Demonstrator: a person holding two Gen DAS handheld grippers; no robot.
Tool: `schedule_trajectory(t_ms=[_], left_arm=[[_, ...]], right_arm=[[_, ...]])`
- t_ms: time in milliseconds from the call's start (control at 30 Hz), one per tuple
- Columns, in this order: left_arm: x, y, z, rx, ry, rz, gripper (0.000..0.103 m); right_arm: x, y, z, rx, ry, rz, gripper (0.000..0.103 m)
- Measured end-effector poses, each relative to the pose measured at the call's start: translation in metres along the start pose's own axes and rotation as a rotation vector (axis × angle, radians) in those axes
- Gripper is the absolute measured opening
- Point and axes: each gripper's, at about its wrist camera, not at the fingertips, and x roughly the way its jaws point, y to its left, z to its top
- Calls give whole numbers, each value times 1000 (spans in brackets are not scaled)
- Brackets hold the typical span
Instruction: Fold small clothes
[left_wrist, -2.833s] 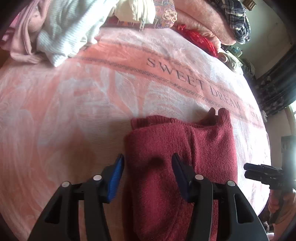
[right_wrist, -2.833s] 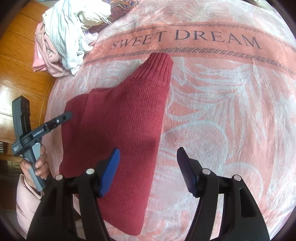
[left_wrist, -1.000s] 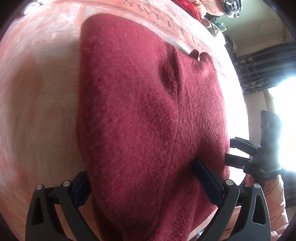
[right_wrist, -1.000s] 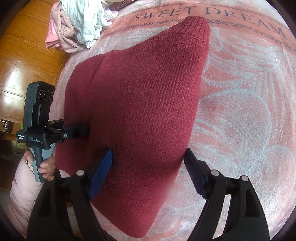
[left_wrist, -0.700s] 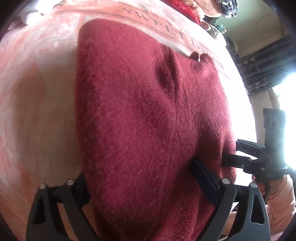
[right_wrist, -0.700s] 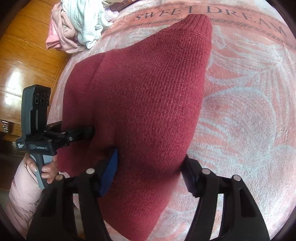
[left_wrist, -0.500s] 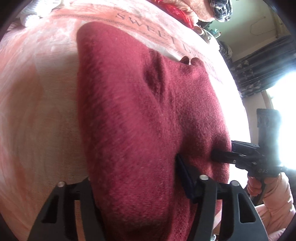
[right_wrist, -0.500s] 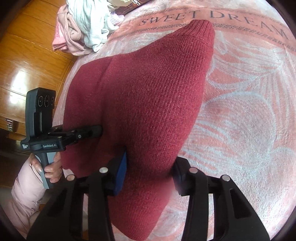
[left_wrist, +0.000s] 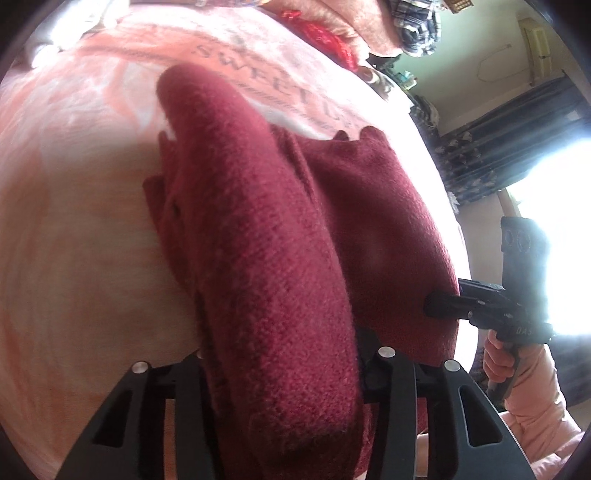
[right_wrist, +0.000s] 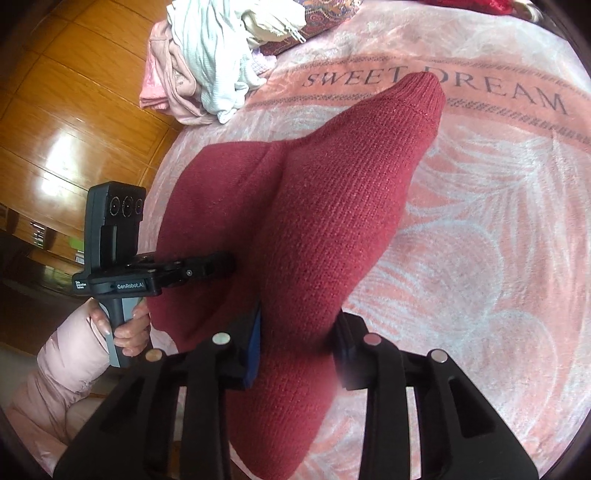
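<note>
Pink "SWEET DREAM" blanket covers the bed; wood floor is seen past its left edge, and a pile of pale clothes is heaped at the far left corner. Plaid and red fabrics are stacked along the far edge in the left wrist view.

Maroon knit sweater lies mid-blanket near the near edge, partly folded lengthwise, ribbed cuff end reaching the printed lettering. Its near hem is lifted off the blanket in two raised ridges.

Left gripper is pinched on a thick ridge of the knit on the sweater's left side. Right gripper is clamped on the other ridge at the right side. Both sets of fingers are closed into the fabric, with pads mostly buried.

Step in hand is judged as carrying the near hem up and over toward the cuff end, a crosswise half fold. To do it well, both grips should be raised evenly, held level and kept the same width apart, so the hem stays taut and no sag forms between them. The hem should be laid down aligned with the far edge of the sweater before release. Thick knit is likely to bunch; layers inside each pinch should be kept together, otherwise the under layer may slip and skew the fold.
</note>
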Motion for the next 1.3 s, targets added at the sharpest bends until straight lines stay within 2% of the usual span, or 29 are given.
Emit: schedule_trajectory(t_ms=[200,367,533,700,800,900,933,1000,1100,1233,1300], left_arm=[[22,-64,29,55,-27,-53,44],[53,-127,49,125,-27,-76,44],[98,-165,60,161,8,-46,44],[140,-168,58,174,74,44,46],[151,-162,53,212,73,82,52],[157,-154,52,170,67,78,64],[156,-150,50,171,61,91,70],[153,-148,48,159,59,93,71],[138,-148,40,126,52,117,75],[114,-138,2,126,28,132,76],[109,-134,-9,127,12,151,76]], right_arm=[[-69,-33,0,14,-103,-12,31],[-123,-78,-9,32,-168,-31,31],[-133,-137,-21,114,-163,-47,31],[-110,-191,-30,208,-98,-31,33],[-101,-202,-37,220,-95,-3,35],[-101,-210,-43,254,-106,26,39],[-101,-210,-44,261,-110,33,39],[-109,-211,-52,265,-105,35,53],[-119,-206,-68,269,-88,46,59],[-125,-197,-102,257,-51,52,60],[-121,-194,-114,256,-25,21,55]])
